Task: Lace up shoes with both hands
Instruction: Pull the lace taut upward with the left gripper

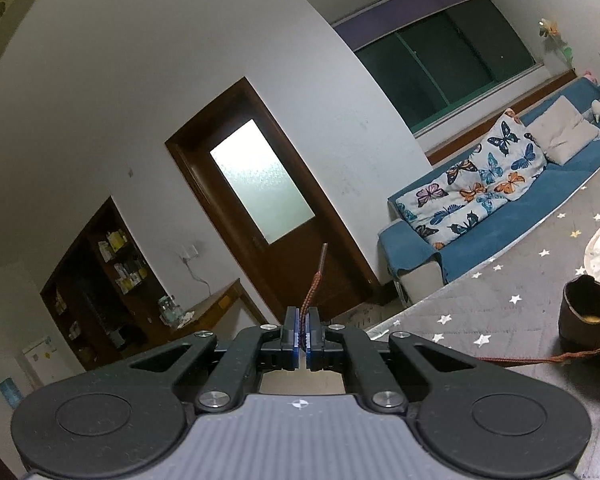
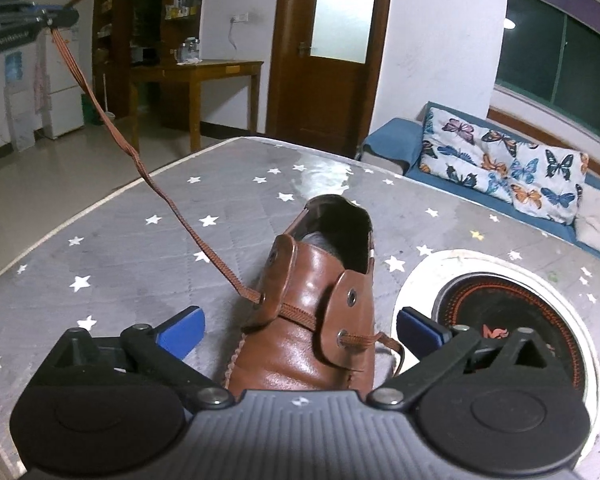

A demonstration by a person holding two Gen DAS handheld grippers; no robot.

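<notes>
On the grey star-patterned table (image 2: 112, 240), nearest the right wrist camera, the right gripper (image 2: 300, 330) stands spread wide, its blue pads on either side of the toe of the brown leather shoe (image 2: 312, 320) and touching nothing. The shoe sits near the middle of the table, toe toward this gripper and heel opening toward the far edge, just beside a round dark burner (image 2: 512, 312) set in a white ring on its right. The brown lace (image 2: 168, 200) crosses the tongue between the lowest pair of eyelets; a short end trails out of the right-hand eyelet beside the sole, while the long end leaves the left-hand eyelet and runs taut up and away over the table's left edge. There the left gripper (image 1: 302, 334) is pressed together on the lace (image 1: 314, 284), whose tip pokes up past the pads. The step in hand seems to be drawing the lace through the first eyelets. Next, the long end likely needs bringing back toward the shoe and aiming at the upper eyelet (image 2: 352, 296), with the right gripper free to steady the shoe or take the short end.
</notes>
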